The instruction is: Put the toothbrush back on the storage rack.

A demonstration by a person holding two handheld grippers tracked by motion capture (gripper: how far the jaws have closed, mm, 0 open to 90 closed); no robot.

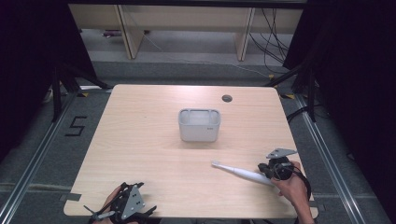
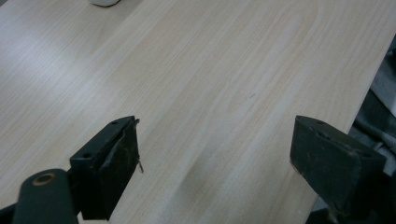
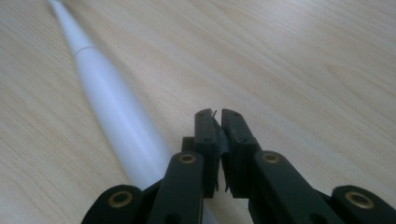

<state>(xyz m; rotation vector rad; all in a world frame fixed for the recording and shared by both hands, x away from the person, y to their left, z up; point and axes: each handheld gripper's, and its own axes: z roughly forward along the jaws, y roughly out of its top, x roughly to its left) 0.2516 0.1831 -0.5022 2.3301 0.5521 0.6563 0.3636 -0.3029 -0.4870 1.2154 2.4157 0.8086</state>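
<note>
Near the table's (image 1: 140,140) right front corner lies a white electric toothbrush (image 1: 243,172), the thing closest to the right gripper (image 1: 276,169). It is a smooth, glossy white body, thick and rounded at the handle end, narrowing past a thin seam into a slim neck that ends in a small brush head. It lies flat on the pale wood. Its long axis runs at a slant across the table: the head points left and slightly away from the person, toward the middle of the table, and the thick handle end points toward the right front corner, where it meets the right gripper.

From the right gripper view, the toothbrush (image 3: 112,116) passes just to the left of the jaws and beneath that gripper's (image 3: 217,116) body; the jaws are pressed together with nothing between them, so the toothbrush is beside them, not gripped.

Toward the table's left front corner, well apart from the toothbrush, the left gripper (image 1: 126,203) sits in the person's hand. In its own view the left gripper (image 2: 215,144) has its jaws spread wide over bare wood.

Beyond the toothbrush, around the table's middle, stands a grey rectangular holder (image 1: 200,124), well apart from it.
</note>
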